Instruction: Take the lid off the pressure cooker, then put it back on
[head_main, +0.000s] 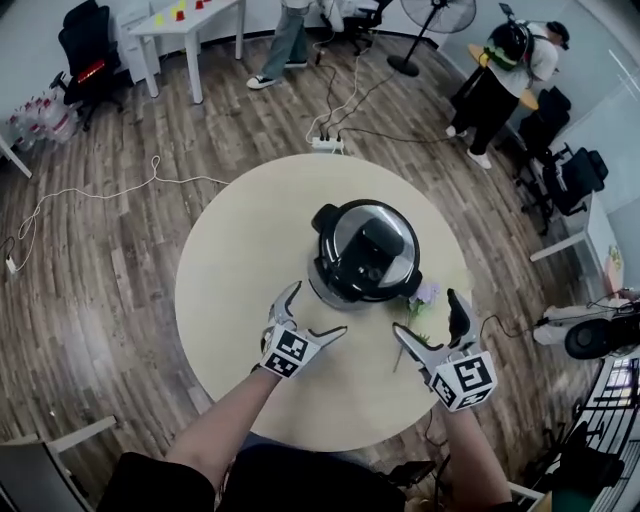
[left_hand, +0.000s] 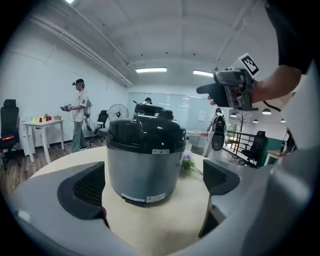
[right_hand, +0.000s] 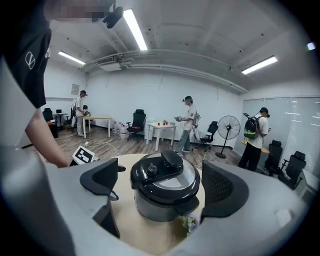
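Right now one pressure cooker (left_hand: 144, 170) stands mid-frame on the round surface (head_main: 235, 300), its single lid (head_main: 368, 245) seated on top. Two tools point at it from lower frame: the left tool (head_main: 318, 308) and the right tool (head_main: 428, 315), both released, jaws wide apart and gripping nothing. One flower sprig (head_main: 420, 298) lies just beside the cooker's base.

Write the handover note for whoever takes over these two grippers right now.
Left gripper: open, empty, at the near left of the pressure cooker, not touching it.
Right gripper: open, empty, at its near right, by a small flower sprig.
The cooker stands on the round table with its lid on.
Done: nothing that shows.
Left: take the lid off, then put it back on.
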